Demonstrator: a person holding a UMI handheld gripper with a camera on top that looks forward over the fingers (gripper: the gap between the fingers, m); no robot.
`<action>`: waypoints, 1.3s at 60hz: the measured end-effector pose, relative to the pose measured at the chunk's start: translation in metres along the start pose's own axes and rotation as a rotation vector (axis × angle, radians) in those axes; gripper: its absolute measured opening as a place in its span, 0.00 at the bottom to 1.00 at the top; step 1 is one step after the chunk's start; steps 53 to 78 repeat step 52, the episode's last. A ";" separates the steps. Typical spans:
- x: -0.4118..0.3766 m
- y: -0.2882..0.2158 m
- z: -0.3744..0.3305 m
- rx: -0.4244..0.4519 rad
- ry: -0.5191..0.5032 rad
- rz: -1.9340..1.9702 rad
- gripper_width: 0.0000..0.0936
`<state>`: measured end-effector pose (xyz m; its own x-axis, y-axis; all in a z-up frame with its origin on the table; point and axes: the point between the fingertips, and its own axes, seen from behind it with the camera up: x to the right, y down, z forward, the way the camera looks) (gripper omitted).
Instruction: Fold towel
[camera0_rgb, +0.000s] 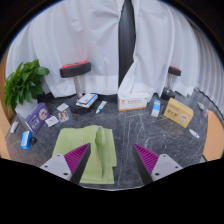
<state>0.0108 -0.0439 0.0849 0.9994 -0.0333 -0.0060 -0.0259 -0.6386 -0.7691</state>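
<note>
A light green towel (88, 150) lies crumpled on the grey marbled table (135, 128), just ahead of my left finger and reaching down between the fingers on the left side. My gripper (112, 157) is open, its two magenta pads (76, 156) wide apart. The left pad sits over the towel's left edge; the right pad (148, 157) is over bare table. Nothing is held between the fingers.
At the table's back stand a green plant (24, 82), small boxes and packets (42, 117), a white box (132, 102), a yellow box (179, 111) and two dark stands (74, 70). White curtains hang behind.
</note>
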 end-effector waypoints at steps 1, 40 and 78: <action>-0.001 -0.001 -0.007 0.006 0.000 -0.004 0.92; -0.111 0.101 -0.368 0.144 0.053 -0.039 0.91; -0.120 0.118 -0.409 0.160 0.063 -0.049 0.91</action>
